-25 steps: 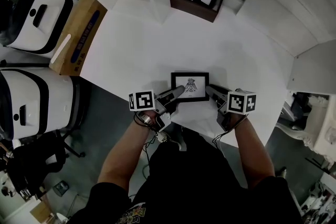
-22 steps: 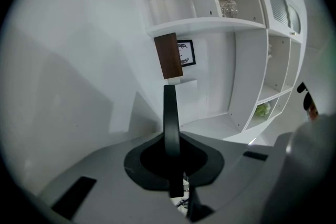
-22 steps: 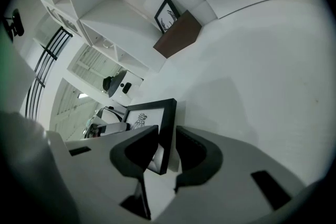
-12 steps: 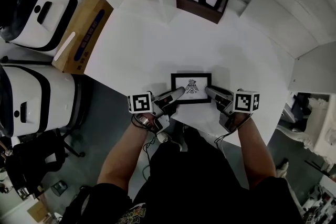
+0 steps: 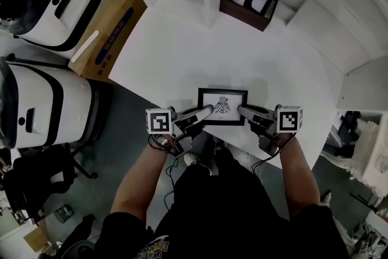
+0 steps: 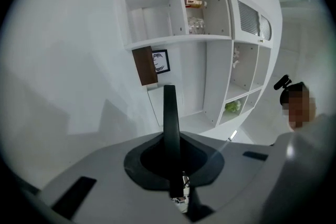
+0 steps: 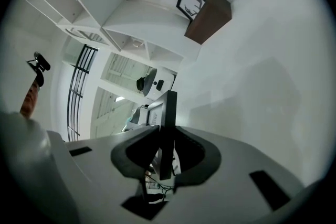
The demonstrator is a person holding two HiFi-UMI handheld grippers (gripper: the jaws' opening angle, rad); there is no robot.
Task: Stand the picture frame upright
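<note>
Head view: the picture frame (image 5: 222, 106) is lying face up toward the camera near the front edge of the worktop (image 5: 182, 51), between the left hand-held gripper (image 5: 208, 110) and the right hand-held gripper (image 5: 242, 110). It is not yet standing. Compared with a second ago it is looking larger, seemingly lifted.

Left gripper view: the jaws are clamping the frame's edge (image 6: 169, 113).

Right gripper view: the jaws have just been closing and are straddling the frame (image 7: 167, 113) loosely, with gaps showing.
</note>
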